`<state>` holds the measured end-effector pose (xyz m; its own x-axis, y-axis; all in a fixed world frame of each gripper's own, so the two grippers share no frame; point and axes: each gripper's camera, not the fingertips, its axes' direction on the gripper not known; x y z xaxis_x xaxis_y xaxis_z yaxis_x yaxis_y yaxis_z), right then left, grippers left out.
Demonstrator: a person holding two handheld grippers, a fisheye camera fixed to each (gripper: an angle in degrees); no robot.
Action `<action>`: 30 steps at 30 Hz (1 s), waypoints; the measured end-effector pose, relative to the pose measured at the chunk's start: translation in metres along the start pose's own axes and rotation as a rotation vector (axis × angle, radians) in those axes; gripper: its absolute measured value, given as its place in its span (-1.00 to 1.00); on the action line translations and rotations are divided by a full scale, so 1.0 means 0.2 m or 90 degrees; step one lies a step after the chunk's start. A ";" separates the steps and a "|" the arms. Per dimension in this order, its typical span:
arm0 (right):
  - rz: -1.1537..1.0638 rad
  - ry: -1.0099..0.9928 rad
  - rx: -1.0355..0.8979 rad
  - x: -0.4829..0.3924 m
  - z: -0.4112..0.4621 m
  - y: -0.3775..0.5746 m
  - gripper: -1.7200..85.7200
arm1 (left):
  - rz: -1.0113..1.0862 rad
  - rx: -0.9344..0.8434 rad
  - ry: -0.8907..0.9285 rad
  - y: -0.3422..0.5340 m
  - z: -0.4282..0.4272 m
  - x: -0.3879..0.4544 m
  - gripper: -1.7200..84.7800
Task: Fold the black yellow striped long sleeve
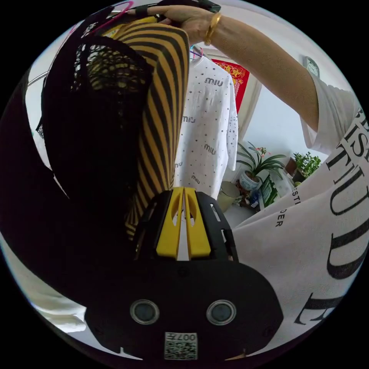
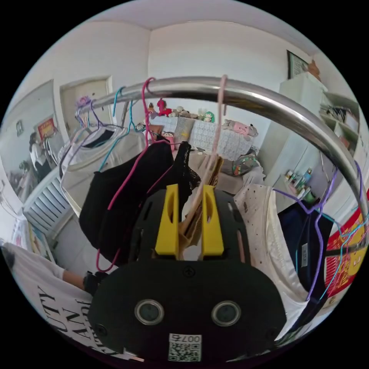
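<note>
**Garment at the rail: snag and slip hazards**

Left gripper view. My left gripper (image 1: 183, 192) sits with its yellow jaws pressed nearly together, tips meeting, and nothing visibly between them. The black yellow striped long sleeve (image 1: 161, 115) hangs just beside the jaws, to their left, with a black mesh layer (image 1: 103, 84) draped over it. A hand (image 1: 184, 19) is up at the garment's top, near a pink hanger (image 1: 115, 15). A white studded shirt (image 1: 209, 127) hangs behind. I judge the main risk here to be the loose mesh catching on the jaw tips as the garment comes away.

Right gripper view. My right gripper (image 2: 190, 196) has its jaws set slightly apart around a pale hanger (image 2: 215, 146) hooked over the steel rail (image 2: 238, 96); whether both jaws press on it I cannot tell. Tan fabric (image 2: 196, 226) lies in the gap. Neighbouring hangers crowd close, a black garment (image 2: 130, 192) among them. A weak hold could let the hanger swing or slip; a sideways pull could tangle the adjacent hooks.
</note>
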<state>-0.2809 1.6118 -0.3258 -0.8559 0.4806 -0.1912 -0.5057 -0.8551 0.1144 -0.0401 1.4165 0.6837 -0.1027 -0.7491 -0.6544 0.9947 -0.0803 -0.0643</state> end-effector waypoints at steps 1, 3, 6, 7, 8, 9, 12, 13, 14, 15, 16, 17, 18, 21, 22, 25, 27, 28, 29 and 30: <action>0.000 0.014 -0.001 -0.01 0.01 -0.01 -0.92 | -0.009 0.001 -0.005 0.02 -0.01 -0.01 -0.98; -0.005 0.036 -0.001 -0.03 0.02 -0.05 -0.95 | -0.023 0.001 -0.014 0.05 -0.04 -0.03 -0.98; 0.016 0.033 0.048 0.00 -0.08 -0.07 -0.96 | -0.041 0.004 -0.030 0.09 -0.09 -0.05 -0.98; 0.015 0.029 0.055 0.00 -0.10 -0.08 -0.96 | -0.048 0.004 -0.037 0.10 -0.10 -0.06 -0.98; 0.003 0.036 0.060 -0.02 -0.12 -0.10 -0.96 | -0.051 0.004 -0.040 0.11 -0.11 -0.07 -0.98; -0.021 0.054 0.058 -0.06 -0.14 -0.13 -0.96 | -0.055 0.005 -0.044 0.12 -0.12 -0.07 -0.98; -0.047 0.089 0.043 -0.13 -0.13 -0.15 -0.97 | -0.065 0.001 -0.049 0.13 -0.14 -0.08 -0.98; -0.047 0.083 0.044 -0.14 -0.13 -0.15 -0.97 | -0.066 0.004 -0.050 0.13 -0.15 -0.08 -0.98; -0.044 0.072 0.055 -0.15 -0.15 -0.13 -0.97 | -0.065 0.006 -0.049 0.13 -0.16 -0.08 -0.98; -0.038 0.075 0.068 -0.17 -0.18 -0.12 -0.97 | -0.063 0.009 -0.050 0.12 -0.17 -0.07 -0.98; -0.033 0.075 0.076 -0.17 -0.20 -0.11 -0.97 | -0.060 0.016 -0.054 0.12 -0.19 -0.05 -0.98; -0.029 0.059 0.096 -0.18 -0.24 -0.10 -0.97 | -0.059 0.020 -0.056 0.12 -0.20 -0.04 -0.98; -0.027 0.065 0.112 -0.20 -0.28 -0.09 -0.97 | -0.058 0.024 -0.057 0.12 -0.21 -0.03 -0.98; -0.033 0.069 0.125 -0.24 -0.35 -0.03 -0.97 | -0.056 0.027 -0.041 0.11 -0.23 0.01 -0.98; -0.036 0.071 0.130 -0.25 -0.37 0.00 -0.97 | -0.049 0.031 -0.041 0.11 -0.24 0.03 -0.98; -0.030 0.089 0.158 -0.28 -0.44 0.23 -0.97 | -0.026 0.051 -0.050 0.07 -0.28 0.10 -0.98; -0.018 0.105 0.179 -0.32 -0.50 0.50 -0.97 | -0.008 0.064 -0.040 0.04 -0.30 0.15 -0.98; -0.013 0.112 0.185 -0.33 -0.52 0.57 -0.96 | 0.007 0.073 -0.026 0.01 -0.31 0.19 -0.97; -0.004 0.111 0.194 -0.36 -0.57 0.72 -0.96 | 0.017 0.077 -0.016 -0.01 -0.31 0.21 -0.97; 0.013 0.112 0.202 -0.39 -0.61 0.87 -0.96 | 0.038 0.090 0.003 -0.05 -0.31 0.25 -0.96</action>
<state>-0.2884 1.4019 -0.4107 -0.8487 0.3991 -0.3470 -0.5201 -0.7485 0.4114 -0.0553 1.4208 0.6040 -0.0434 -0.7523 -0.6574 0.9885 -0.1276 0.0808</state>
